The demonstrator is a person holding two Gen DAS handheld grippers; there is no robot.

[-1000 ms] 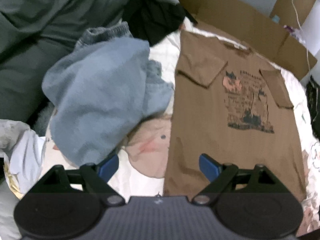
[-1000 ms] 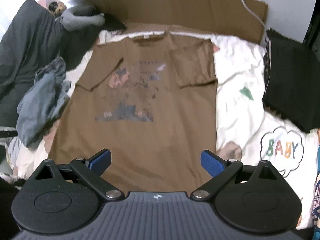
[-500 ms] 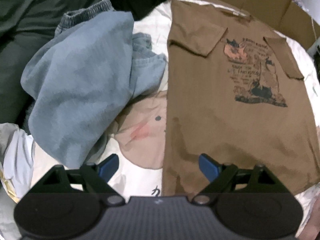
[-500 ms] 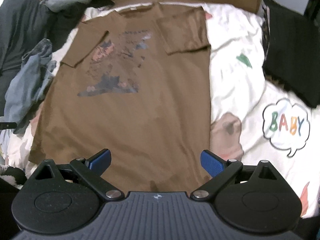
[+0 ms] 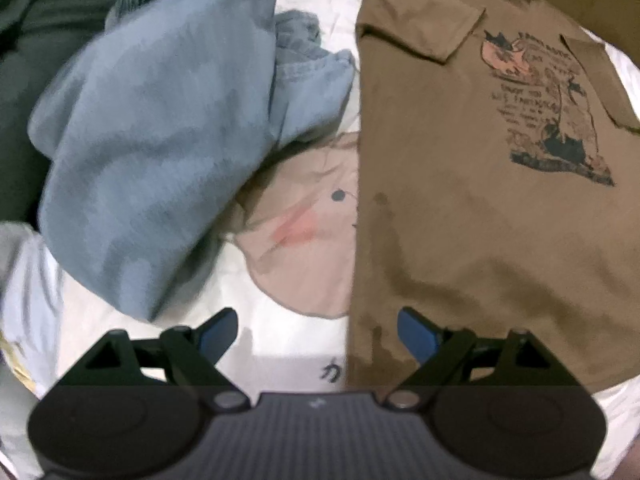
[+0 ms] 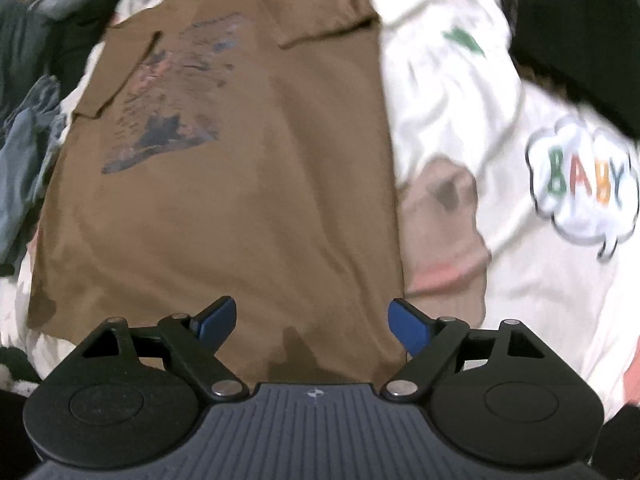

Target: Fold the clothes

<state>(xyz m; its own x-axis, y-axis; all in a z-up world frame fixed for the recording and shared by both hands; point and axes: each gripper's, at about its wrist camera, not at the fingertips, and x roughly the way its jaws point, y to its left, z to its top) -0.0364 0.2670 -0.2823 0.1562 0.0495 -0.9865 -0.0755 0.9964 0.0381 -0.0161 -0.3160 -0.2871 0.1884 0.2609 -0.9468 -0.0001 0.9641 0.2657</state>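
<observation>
The brown shirt (image 5: 480, 220) lies flat on the bed (image 5: 280, 340), sleeves folded in. It is judged light, limp and non-slip; it will sag wherever unsupported.

Left gripper (image 5: 318, 330): fingers open, straddling the shirt's side edge near the hem.

Right gripper (image 6: 312, 322): fingers closing, not yet pinching, shirt's opposite edge beside one finger.

Grip both hem corners.

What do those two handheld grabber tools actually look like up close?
The left gripper and right gripper look alike: a dark grey ribbed body, two round black discs, black linkage arms with silver rivets, and blue fingertips. No cables, sleeves or hands show.
</observation>
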